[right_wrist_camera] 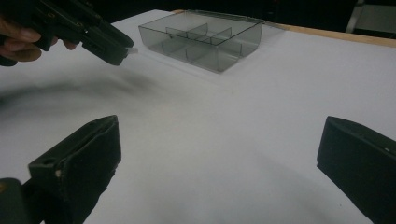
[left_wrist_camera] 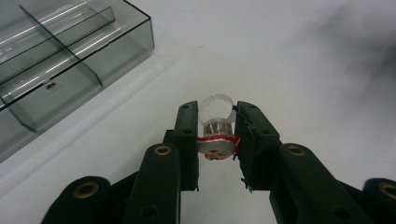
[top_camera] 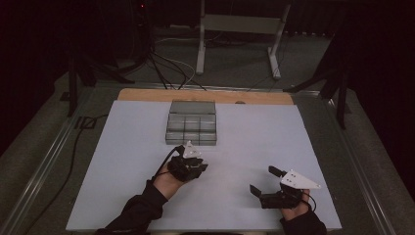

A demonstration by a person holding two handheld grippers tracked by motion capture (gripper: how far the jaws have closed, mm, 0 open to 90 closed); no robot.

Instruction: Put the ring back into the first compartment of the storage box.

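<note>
The left gripper [left_wrist_camera: 215, 140] is clamped on a ring [left_wrist_camera: 215, 133], held above the worktop [top_camera: 274, 142] just short of the box [top_camera: 192, 123] near the far edge. Carrying step; next, drop it into a compartment. The right gripper [top_camera: 266, 181] rests with its jaws apart.

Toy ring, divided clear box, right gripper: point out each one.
toy ring [left_wrist_camera: 215, 133]: left gripper view, on its clear base between the jaws of the left gripper.
divided clear box [top_camera: 191, 136]: high view, on its front wall.
right gripper [top_camera: 264, 181]: high view, midway between its open fingertips.
</note>
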